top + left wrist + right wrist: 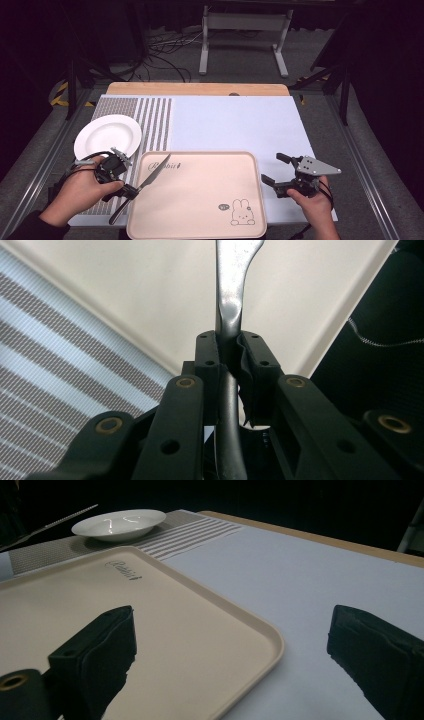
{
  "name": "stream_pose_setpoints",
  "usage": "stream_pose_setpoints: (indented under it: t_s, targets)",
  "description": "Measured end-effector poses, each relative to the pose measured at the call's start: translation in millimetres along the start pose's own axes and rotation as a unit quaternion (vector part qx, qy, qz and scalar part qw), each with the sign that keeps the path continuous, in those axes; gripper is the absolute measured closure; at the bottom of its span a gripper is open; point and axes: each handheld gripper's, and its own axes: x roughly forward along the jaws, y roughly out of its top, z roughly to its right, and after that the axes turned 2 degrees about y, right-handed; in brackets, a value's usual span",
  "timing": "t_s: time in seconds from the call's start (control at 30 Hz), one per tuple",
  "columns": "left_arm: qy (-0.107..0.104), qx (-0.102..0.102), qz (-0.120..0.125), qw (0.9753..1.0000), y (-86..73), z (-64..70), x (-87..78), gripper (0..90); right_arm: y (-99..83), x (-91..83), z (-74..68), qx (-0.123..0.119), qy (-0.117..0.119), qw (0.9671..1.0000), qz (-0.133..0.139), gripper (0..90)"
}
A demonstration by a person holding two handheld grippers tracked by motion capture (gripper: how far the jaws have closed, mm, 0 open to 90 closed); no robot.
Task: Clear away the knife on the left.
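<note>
Steel knife [152,175] was clamped by the neck in the left gripper [131,189], blade hanging over the tray's [200,227] near-left corner, right gripper [274,170] wide open beside it, so lowering it flat looked next.

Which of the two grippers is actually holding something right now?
The left gripper, shut on the knife over the tray; the right gripper is open.

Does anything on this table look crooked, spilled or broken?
Nothing spilled or broken. The only thing askew is the knife: the left claw grips its handle, so it lies slanted across the left edge of the beige tray. The white plate sits flat on the striped mat.
</note>
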Motion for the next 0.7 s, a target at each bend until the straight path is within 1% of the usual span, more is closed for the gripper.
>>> stream_pose_setpoints:
  t_s: [0.37, 0.5, 0.7]
  targets:
    - [-0.013, 0.013, -0.002, 0.9998, 12.2, 6.3, 16.8, 80.0, -0.4, -0.1, 0.1, -0.001, 0.000, 1.0000, -0.001, 6.3]
    - [-0.016, 0.014, -0.006, 0.9997, 15.0, 7.6, 23.5, 80.1, -0.3, -0.4, 0.0, -0.001, 0.000, 1.0000, -0.001, 6.4]
    - [-0.024, 0.007, -0.011, 0.9996, 17.9, 7.0, 34.8, 80.0, -1.0, 0.0, 0.3, -0.001, 0.000, 1.0000, -0.003, 6.3]
